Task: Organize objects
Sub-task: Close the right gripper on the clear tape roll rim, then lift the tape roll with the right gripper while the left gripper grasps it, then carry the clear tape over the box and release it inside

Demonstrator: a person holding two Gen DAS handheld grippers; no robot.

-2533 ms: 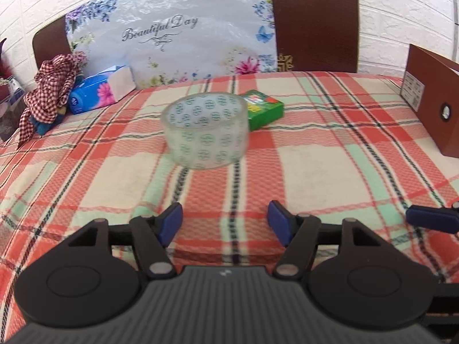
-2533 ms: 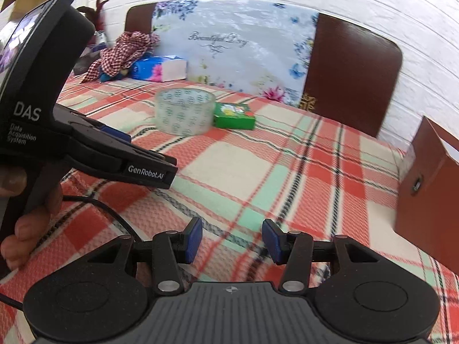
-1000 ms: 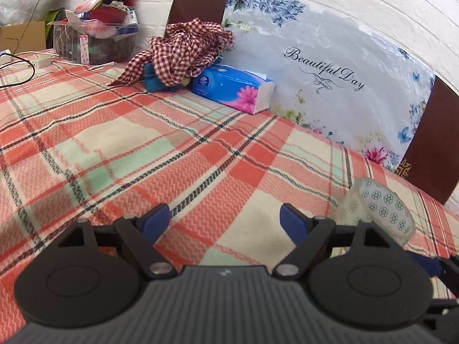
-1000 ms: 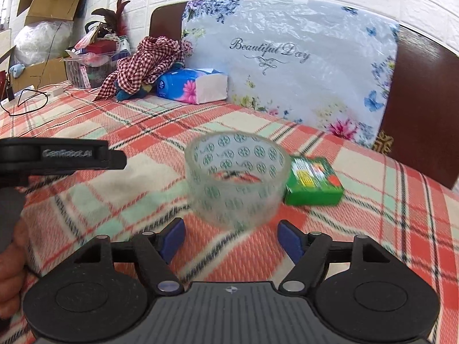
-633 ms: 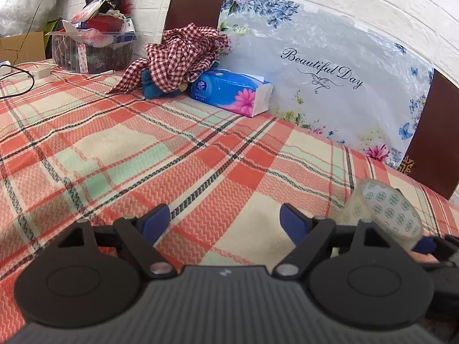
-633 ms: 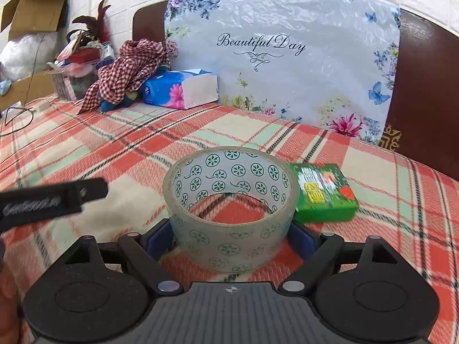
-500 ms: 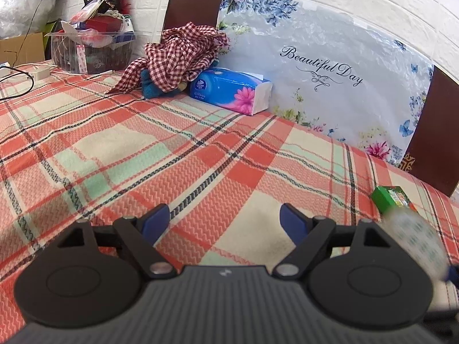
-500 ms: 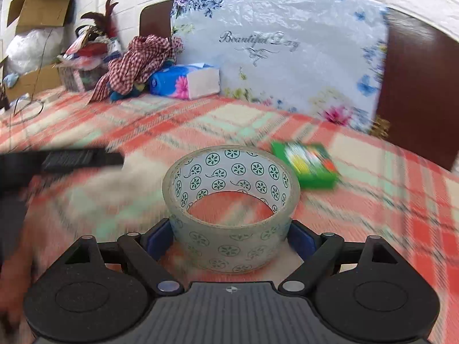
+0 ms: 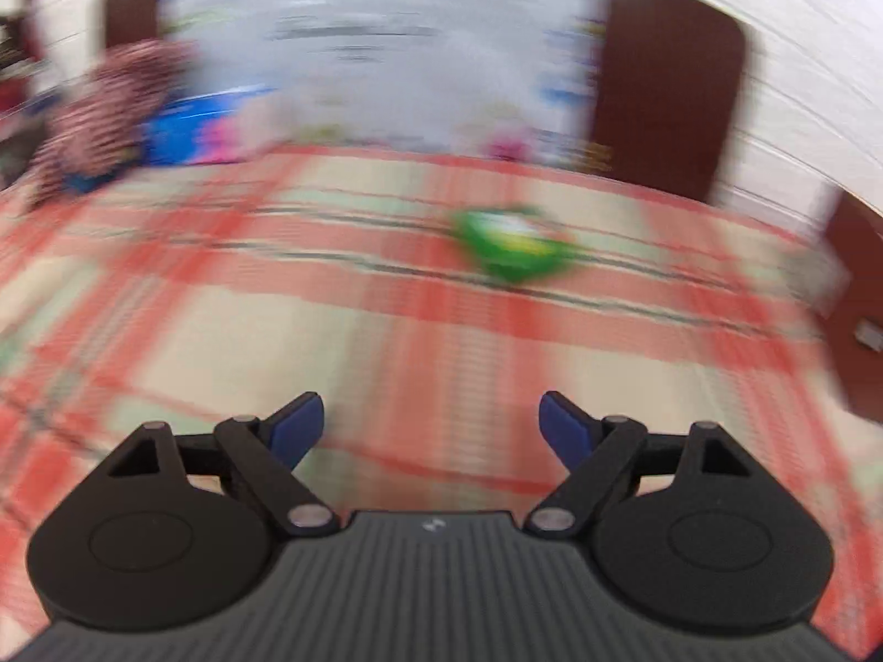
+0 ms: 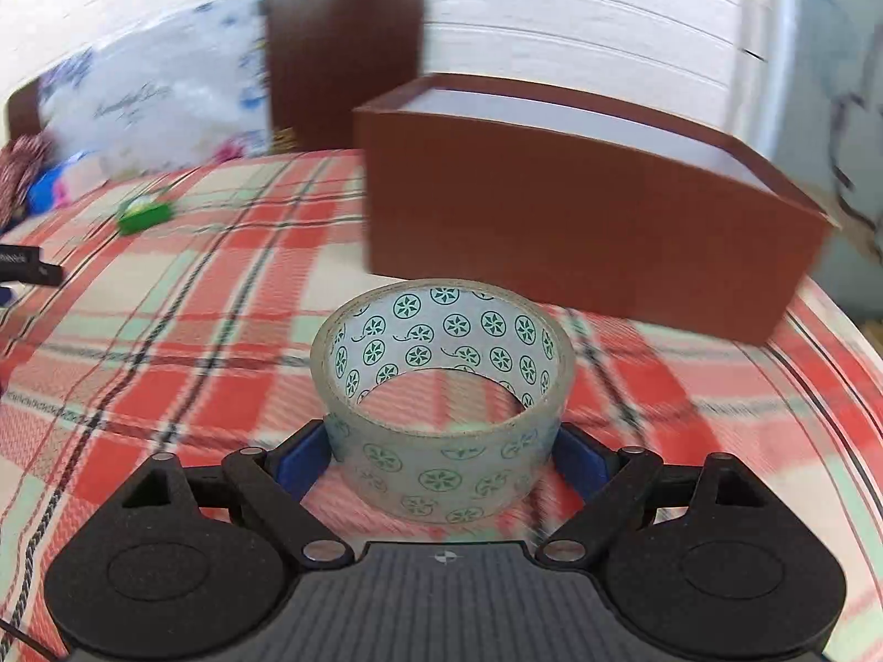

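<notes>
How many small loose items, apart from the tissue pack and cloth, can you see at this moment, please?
2. The clear patterned tape roll sits between the right gripper pads, before the brown cardboard box; the small green box lies on the plaid tablecloth. Blur may hide others.

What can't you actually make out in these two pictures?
- Inside of the brown box, right view: its own wall hides it.
- Print on the green box, left view: motion blur.
- Writing on the floral board, left view: blurred.
- Checked cloth, right view: cut off by the left edge.
- Tape roll, gripped in the right tongs: out of the left view.
</notes>
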